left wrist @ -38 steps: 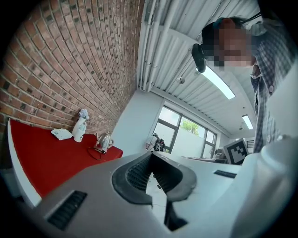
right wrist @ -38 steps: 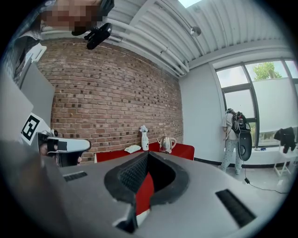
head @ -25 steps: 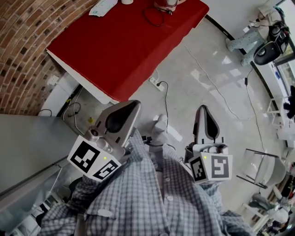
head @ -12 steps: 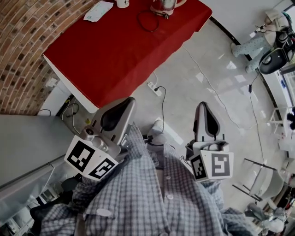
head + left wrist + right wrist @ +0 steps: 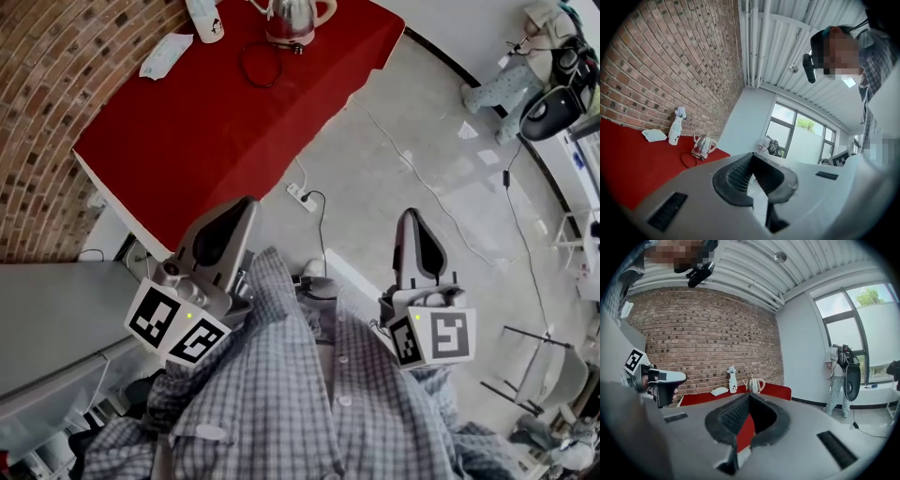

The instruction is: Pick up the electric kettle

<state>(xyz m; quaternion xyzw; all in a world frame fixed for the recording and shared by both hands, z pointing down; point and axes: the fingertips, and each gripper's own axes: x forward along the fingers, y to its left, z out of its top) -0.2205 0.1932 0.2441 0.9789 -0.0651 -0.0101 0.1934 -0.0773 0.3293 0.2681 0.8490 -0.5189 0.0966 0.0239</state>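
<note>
step: approach, by my read; both tongs are well short of the electric kettle (image 5: 289,21) and nothing is grasped yet
electric kettle: shiny metal, upright at the far end of the red tabletop (image 5: 206,122); spout to the left and handle to the right in the head view; seems to sit on a dark base
cord (image 5: 261,66): black loop lying on the cloth just in front of the kettle
white bottle (image 5: 206,19): upright, left of the kettle, apart from it
flat white packet (image 5: 167,54): further left of the kettle than the bottle, toward the brick wall
left tongs (image 5: 242,208): jaws together, nothing between them; held close to the person's shirt, tips aimed at the tabletop edge farthest from the kettle
right tongs (image 5: 412,217): jaws together, empty; over the floor, well apart from the kettle
power strip (image 5: 300,194): on the floor, between the person and the kettle's tabletop
progress: early, no contact with the kettle
next move: get close to the kettle's end of the tabletop, open one pair of tongs, line them up with the handle
watch: the cord may drag if it's plugged into the base; the polished body looks slippery, so the handle is the safer grip
</note>
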